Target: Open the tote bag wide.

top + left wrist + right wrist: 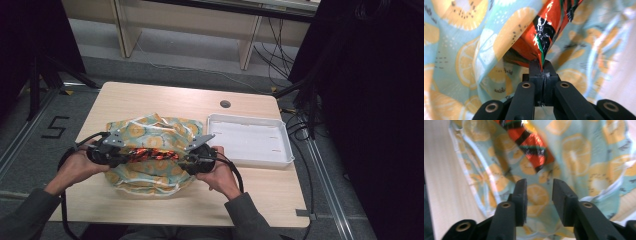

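Table [150,95] bears cloth [150,131]; left gripper [541,72] pinches wrapper [541,32] edge

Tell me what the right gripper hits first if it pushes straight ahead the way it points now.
Probably the lemon-print cloth straight beyond the open right gripper; the orange-and-black wrapper lies farther along that line, though depth is hard to judge.

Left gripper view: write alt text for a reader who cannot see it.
The left tongs are shut on the crimped end of a shiny orange, black and green snack packet, which stretches up and away. Behind it hangs a pale blue cloth bag printed with orange slices.
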